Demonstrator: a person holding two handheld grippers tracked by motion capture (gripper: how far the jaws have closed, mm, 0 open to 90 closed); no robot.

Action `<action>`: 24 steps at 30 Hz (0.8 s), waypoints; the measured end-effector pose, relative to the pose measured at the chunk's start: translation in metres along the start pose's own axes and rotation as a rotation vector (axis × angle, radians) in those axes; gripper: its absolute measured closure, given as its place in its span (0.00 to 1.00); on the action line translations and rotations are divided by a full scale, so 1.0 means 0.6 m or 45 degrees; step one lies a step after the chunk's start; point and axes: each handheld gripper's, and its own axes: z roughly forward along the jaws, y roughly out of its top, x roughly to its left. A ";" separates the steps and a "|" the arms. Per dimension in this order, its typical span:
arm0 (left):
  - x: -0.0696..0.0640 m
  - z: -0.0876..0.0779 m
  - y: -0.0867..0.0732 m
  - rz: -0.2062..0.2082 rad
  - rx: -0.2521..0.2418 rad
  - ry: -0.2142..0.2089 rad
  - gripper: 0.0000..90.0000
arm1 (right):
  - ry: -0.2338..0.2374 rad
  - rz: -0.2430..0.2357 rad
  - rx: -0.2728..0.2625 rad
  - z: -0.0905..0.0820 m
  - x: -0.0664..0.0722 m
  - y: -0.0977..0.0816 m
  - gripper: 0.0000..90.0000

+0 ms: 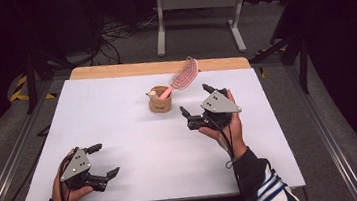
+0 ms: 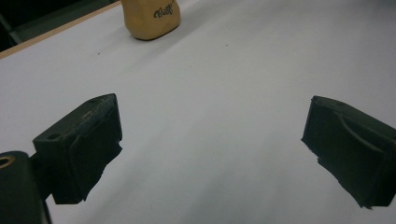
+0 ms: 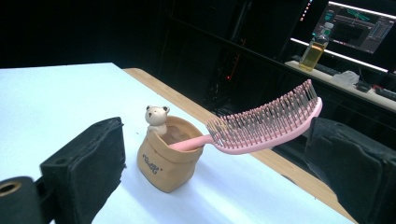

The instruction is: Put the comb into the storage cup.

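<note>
A tan bag-shaped cup with a small bear figure on its rim stands near the table's far middle. A pink hairbrush leans in it, handle down, bristle head sticking out to the right. My right gripper is open just right of the cup, jaws facing it, nothing between them. My left gripper rests open at the near left over bare table. The cup's base appears far off in the left gripper view.
The white table top has a wooden strip along its far edge. Beyond it stand a white table frame and cables on the floor. A bottle and a monitor sit in the dark background.
</note>
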 end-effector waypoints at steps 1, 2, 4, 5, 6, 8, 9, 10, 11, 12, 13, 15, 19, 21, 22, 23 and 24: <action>0.000 0.000 0.000 -0.001 0.000 0.001 0.06 | -0.001 -0.007 0.001 -0.003 0.000 0.000 0.06; -0.001 0.000 0.000 -0.001 -0.001 0.001 0.06 | -0.005 -0.009 -0.001 -0.006 0.001 -0.001 0.06; -0.002 0.000 0.001 0.003 0.001 0.000 0.06 | -0.001 -0.015 0.002 -0.010 0.003 -0.004 0.06; -0.002 0.000 0.001 0.005 0.003 -0.001 0.06 | -0.001 -0.026 0.006 -0.013 0.004 -0.005 0.06; -0.002 0.000 0.001 0.005 0.003 -0.001 0.06 | -0.001 -0.035 0.004 -0.015 0.005 -0.007 0.06; -0.003 0.000 0.001 0.004 0.001 0.000 0.06 | 0.006 -0.043 0.001 -0.020 0.006 -0.010 0.06; -0.003 0.000 0.001 0.004 0.002 0.000 0.06 | 0.011 -0.047 0.000 -0.023 0.007 -0.011 0.06; -0.002 0.000 0.001 0.003 0.002 0.000 0.06 | 0.013 -0.053 -0.006 -0.025 0.007 -0.012 0.06; -0.002 0.001 0.001 0.003 0.002 -0.001 0.06 | 0.015 -0.056 -0.009 -0.026 0.007 -0.013 0.06; -0.002 0.001 0.001 0.006 0.003 -0.002 0.06 | 0.019 -0.060 -0.010 -0.029 0.008 -0.013 0.06; -0.002 0.001 0.001 0.007 0.004 -0.003 0.06 | 0.020 -0.066 -0.015 -0.030 0.008 -0.014 0.06; -0.002 0.000 0.001 0.006 0.004 -0.002 0.06 | 0.029 -0.073 -0.023 -0.034 0.009 -0.015 0.06; -0.002 0.000 0.001 0.000 -0.005 0.001 0.06 | 0.044 -0.083 -0.026 -0.040 0.012 -0.019 0.06; -0.002 -0.001 0.001 0.005 0.000 0.001 0.06 | 0.042 -0.095 -0.024 -0.044 0.014 -0.020 0.06; -0.002 -0.001 0.001 0.005 0.000 0.001 0.06 | 0.038 -0.099 -0.025 -0.046 0.015 -0.022 0.06; -0.002 -0.002 0.001 0.004 -0.001 0.000 0.06 | 0.029 -0.103 -0.028 -0.047 0.016 -0.023 0.06; -0.001 -0.002 0.001 0.005 -0.002 0.003 0.06 | 0.030 -0.103 -0.030 -0.049 0.016 -0.024 0.05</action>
